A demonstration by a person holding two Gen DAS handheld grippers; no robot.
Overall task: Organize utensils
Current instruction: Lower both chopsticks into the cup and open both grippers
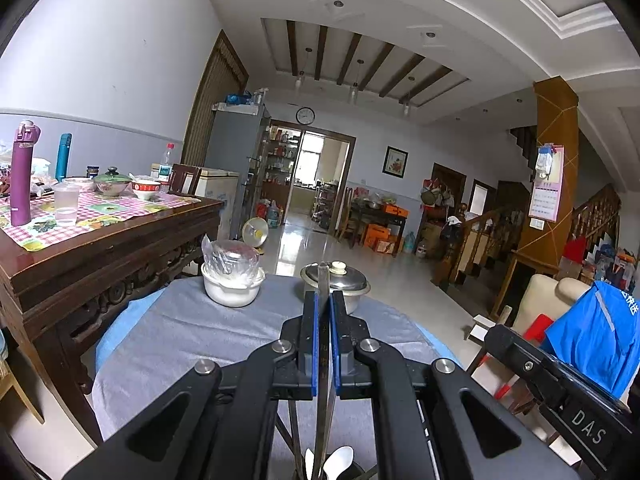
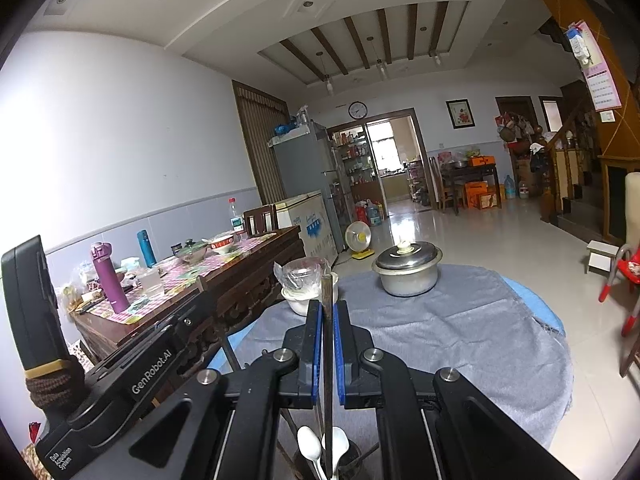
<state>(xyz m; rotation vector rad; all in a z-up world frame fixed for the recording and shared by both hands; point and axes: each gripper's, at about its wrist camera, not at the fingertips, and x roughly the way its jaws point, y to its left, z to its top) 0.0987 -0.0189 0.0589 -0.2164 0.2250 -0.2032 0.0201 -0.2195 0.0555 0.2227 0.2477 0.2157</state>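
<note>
My left gripper [image 1: 324,300] is shut on a flat metal utensil handle [image 1: 323,280] that stands upright between the blue pads. Its lower end runs down towards white spoons [image 1: 338,460] at the bottom edge. My right gripper [image 2: 328,308] is shut on a thin dark stick-like utensil [image 2: 327,292], also upright, above white spoons [image 2: 310,446] in a dark holder [image 2: 352,464] that is mostly hidden. The other gripper's body shows at the right in the left wrist view [image 1: 560,384] and at the left in the right wrist view [image 2: 120,376].
A round table with a grey cloth [image 2: 460,332] carries a lidded steel pot [image 2: 408,268] and a white bowl with a plastic-wrapped cup [image 1: 232,276]. A wooden dining table [image 1: 100,236] with bottles and bowls stands to the left. A red chair [image 2: 624,280] is at right.
</note>
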